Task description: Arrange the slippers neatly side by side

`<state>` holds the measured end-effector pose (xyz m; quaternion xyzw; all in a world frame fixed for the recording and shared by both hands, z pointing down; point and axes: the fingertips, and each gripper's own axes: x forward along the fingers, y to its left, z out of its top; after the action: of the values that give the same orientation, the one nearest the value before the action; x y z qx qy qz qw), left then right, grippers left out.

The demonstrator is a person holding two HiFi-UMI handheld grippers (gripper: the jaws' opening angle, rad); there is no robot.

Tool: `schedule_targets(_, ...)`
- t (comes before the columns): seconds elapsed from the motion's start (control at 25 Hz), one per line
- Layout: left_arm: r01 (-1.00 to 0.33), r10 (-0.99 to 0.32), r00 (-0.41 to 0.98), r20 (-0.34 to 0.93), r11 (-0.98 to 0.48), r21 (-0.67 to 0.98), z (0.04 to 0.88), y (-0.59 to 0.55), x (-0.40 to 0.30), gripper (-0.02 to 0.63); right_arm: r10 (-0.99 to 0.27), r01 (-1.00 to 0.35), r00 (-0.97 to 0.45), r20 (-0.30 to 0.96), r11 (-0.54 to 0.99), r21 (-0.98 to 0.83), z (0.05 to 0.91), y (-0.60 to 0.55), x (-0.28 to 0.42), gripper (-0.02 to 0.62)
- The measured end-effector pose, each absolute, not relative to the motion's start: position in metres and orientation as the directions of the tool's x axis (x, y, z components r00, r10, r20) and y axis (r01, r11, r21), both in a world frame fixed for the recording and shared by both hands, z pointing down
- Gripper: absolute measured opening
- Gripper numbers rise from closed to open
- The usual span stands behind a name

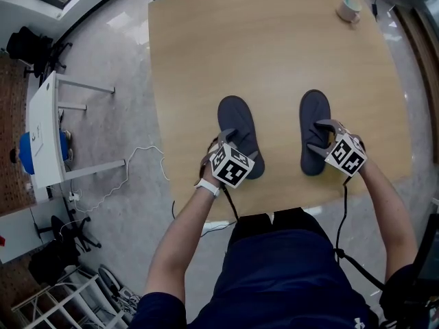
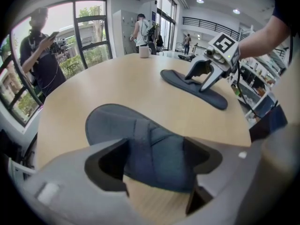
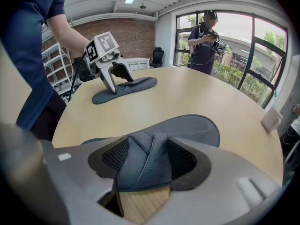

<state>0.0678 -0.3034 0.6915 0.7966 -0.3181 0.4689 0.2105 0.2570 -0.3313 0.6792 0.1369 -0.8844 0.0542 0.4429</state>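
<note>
Two dark blue-grey slippers lie apart on the wooden table (image 1: 206, 60), toes pointing away from me. My left gripper (image 1: 229, 138) is over the heel half of the left slipper (image 1: 236, 118). Its jaws stand open on either side of the crossed strap (image 2: 150, 146), and the slipper lies flat. My right gripper (image 1: 321, 137) is shut on the right slipper (image 1: 314, 115), whose strap (image 3: 145, 161) is bunched up between the pads. Each gripper view also shows the other side: the right slipper (image 2: 192, 86) with the right gripper (image 2: 202, 78), and the left slipper (image 3: 124, 89) with the left gripper (image 3: 111, 81).
A white cup (image 1: 348, 7) stands at the table's far right corner, seen as a mug (image 2: 145, 51) from the left gripper. A white desk (image 1: 48, 129) and a cable (image 1: 130, 173) are on the floor to the left. A person (image 3: 206, 41) stands by the windows.
</note>
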Motion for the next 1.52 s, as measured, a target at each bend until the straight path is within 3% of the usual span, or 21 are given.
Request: schedule_targets(1.52,-0.651,-0.269,0.378,0.886,-0.758,0.048,0.693,-0.246,0.147,0.379,-0.093,-0.151,-0.616,0.782,0.988,-0.002,0.678,-0.267,0.201,0.273)
